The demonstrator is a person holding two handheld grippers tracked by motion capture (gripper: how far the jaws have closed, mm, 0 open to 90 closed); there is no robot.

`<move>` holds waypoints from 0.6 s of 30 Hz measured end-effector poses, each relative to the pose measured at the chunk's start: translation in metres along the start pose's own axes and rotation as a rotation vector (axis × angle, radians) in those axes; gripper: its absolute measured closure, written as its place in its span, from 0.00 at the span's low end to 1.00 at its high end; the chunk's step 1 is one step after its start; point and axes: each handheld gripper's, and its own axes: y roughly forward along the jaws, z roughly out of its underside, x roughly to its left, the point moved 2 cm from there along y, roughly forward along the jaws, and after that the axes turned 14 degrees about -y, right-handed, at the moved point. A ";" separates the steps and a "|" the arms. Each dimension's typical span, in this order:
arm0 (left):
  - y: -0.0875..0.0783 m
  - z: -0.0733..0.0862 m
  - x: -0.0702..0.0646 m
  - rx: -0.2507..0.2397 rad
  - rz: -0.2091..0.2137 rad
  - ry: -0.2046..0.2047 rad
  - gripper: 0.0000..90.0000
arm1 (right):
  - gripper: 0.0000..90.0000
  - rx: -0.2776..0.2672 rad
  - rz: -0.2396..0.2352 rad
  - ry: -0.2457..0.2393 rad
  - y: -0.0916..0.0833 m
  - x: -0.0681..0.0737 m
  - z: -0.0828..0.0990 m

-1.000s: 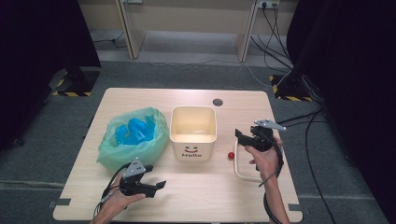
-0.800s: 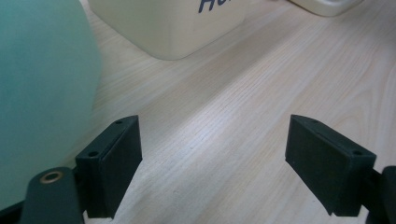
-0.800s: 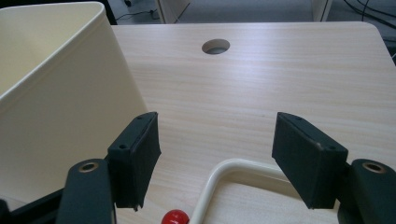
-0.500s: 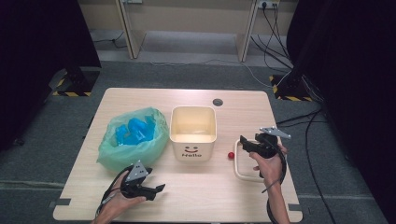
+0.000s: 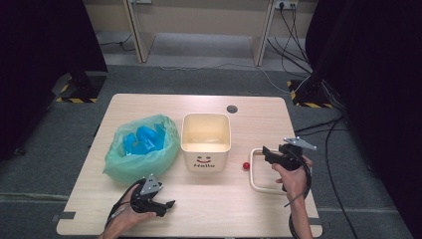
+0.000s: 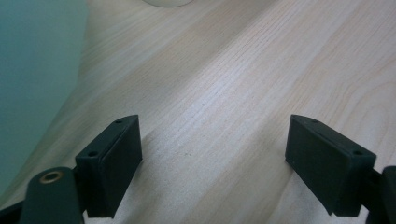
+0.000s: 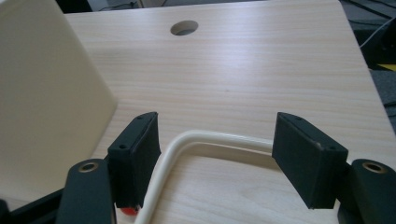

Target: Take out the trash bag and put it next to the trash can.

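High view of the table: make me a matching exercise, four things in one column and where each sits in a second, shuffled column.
Things:
1. cream plastic bin with a smiley face
2. green plastic bag of blue items
3. small red ball
4. cream rectangular frame

Places:
A. between the bin and the frame
B. left of the bin
C. middle of the table
D. under the right gripper

Pairs: 1-C, 2-B, 3-A, 4-D

Lab: dark curtains [image 5: 45,55]; hazard-taped stands [image 5: 82,92].

Grey carpet floor [image 5: 59,149], wooden table [image 5: 259,114], black curtains [image 5: 40,40]
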 end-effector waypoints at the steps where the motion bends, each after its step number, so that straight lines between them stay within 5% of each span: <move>1: 0.000 0.000 0.000 0.000 -0.001 0.000 0.20 | 0.36 0.003 0.005 0.000 0.000 -0.002 0.001; 18: 0.003 0.004 0.000 -0.037 0.007 0.005 0.14 | 0.36 0.041 0.078 0.046 -0.004 -0.032 0.020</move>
